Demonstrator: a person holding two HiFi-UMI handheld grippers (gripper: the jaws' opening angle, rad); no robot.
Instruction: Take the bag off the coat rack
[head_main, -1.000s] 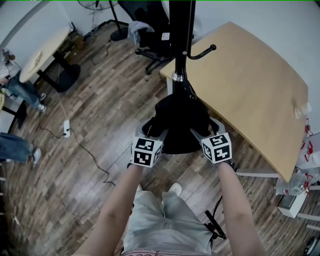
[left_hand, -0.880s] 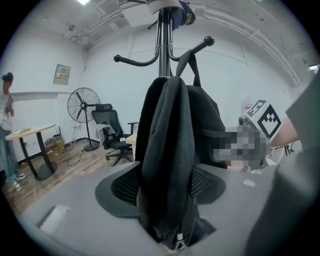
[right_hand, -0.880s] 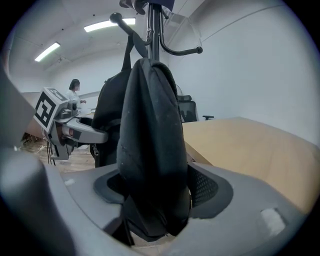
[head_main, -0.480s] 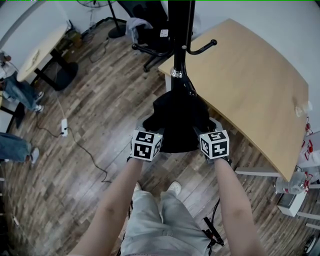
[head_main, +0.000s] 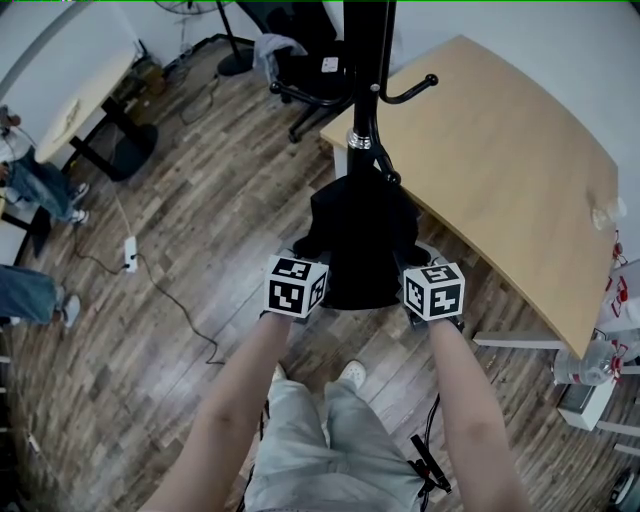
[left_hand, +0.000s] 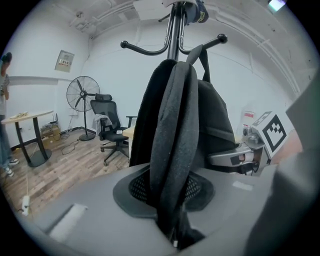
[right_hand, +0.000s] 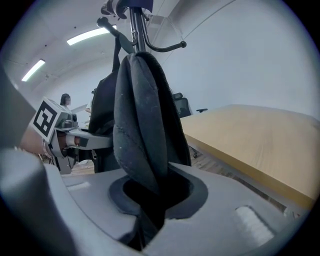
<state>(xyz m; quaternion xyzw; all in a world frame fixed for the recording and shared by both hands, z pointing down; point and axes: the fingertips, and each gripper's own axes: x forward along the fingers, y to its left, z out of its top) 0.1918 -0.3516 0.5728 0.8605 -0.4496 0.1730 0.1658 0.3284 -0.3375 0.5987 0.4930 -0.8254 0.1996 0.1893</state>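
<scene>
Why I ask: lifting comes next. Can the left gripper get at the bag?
Looks like yes: the left gripper has just been closing, and its fingers now pinch a strap of the bag, nothing blocking.

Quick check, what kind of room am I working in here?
Most likely an office: a swivel chair and a standing fan, plus a long wooden table beside the coat rack.

Obstacles: black metal coat rack pole (head_main: 362, 70) with curved hooks, directly beyond the hanging black fabric backpack (head_main: 362, 240); pale wooden worktop (head_main: 500, 170) close at right; black swivel office chair (head_main: 305, 70) behind. Free room: open wood-plank floor (head_main: 200, 230) at left, white power strip (head_main: 130, 255) lying on it.
</scene>
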